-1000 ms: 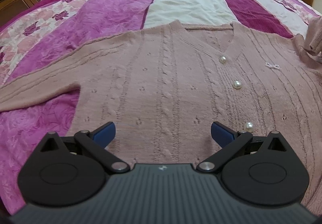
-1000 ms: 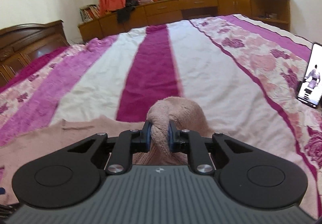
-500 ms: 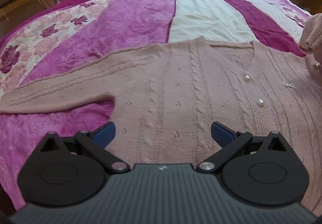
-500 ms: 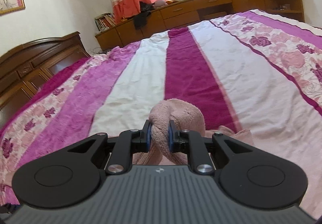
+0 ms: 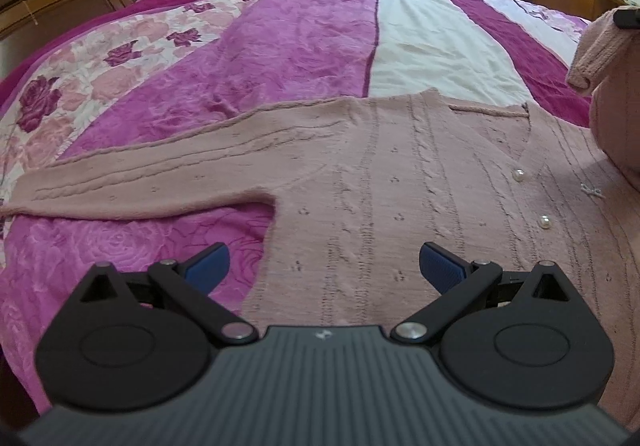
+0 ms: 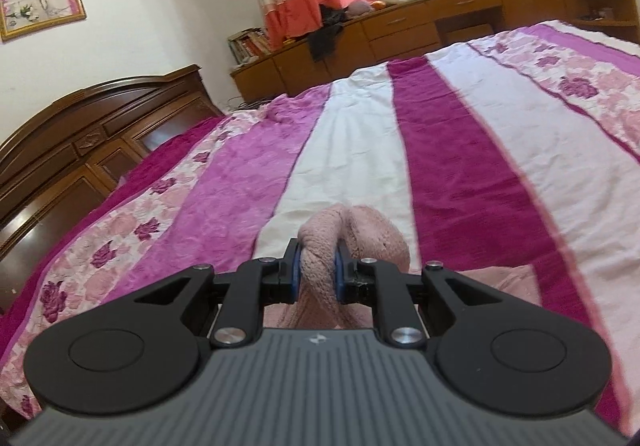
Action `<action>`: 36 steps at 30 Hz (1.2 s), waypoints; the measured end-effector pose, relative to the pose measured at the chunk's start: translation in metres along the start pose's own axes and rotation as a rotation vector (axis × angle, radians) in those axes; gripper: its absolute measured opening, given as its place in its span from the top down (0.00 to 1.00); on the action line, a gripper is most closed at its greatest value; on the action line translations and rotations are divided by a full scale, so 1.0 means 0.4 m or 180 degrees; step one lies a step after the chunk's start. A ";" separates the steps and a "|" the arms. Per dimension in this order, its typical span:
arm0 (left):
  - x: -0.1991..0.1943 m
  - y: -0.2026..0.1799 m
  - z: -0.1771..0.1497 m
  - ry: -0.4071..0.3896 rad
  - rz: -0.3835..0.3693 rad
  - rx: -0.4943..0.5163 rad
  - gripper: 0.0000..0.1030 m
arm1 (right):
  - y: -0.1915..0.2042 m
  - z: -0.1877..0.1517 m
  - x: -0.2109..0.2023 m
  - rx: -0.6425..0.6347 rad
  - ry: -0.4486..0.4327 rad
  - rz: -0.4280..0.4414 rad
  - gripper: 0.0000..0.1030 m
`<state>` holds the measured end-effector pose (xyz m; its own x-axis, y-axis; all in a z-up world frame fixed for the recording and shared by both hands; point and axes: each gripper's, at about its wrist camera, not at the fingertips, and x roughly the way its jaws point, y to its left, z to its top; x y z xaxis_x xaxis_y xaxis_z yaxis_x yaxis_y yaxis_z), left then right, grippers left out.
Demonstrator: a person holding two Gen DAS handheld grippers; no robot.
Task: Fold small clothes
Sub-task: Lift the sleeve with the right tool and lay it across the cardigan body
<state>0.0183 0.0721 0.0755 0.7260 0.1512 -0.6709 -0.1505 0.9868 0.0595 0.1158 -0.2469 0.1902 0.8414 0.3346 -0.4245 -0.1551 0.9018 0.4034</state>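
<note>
- Cardigan (image 5: 400, 181) is lying flat on the bed (image 5: 280, 45) — one sleeve stretched out sideways.
- Left gripper (image 5: 322, 260) is hovering over it, jaws spread.
- Right gripper (image 6: 316, 272) is pinching the other sleeve (image 6: 356, 230), lifted.

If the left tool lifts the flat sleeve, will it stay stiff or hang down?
The sleeve is probably floppy: the other sleeve bunches softly in the right tool. It is likely light and would drag the cardigan.
</note>
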 end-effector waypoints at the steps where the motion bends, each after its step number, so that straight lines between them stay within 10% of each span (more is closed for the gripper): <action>1: 0.001 0.007 -0.001 -0.0001 0.0006 -0.0019 0.00 | 0.009 -0.002 0.014 -0.0001 0.0017 0.0014 0.83; 36: 0.056 0.072 0.017 -0.0002 0.0065 -0.0093 0.00 | 0.110 -0.280 0.330 0.0296 0.0889 0.0246 0.81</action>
<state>0.0347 0.1042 0.0673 0.7230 0.1713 -0.6693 -0.1848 0.9814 0.0515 0.1621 -0.1324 0.0610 0.6520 0.4750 -0.5910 -0.1542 0.8462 0.5100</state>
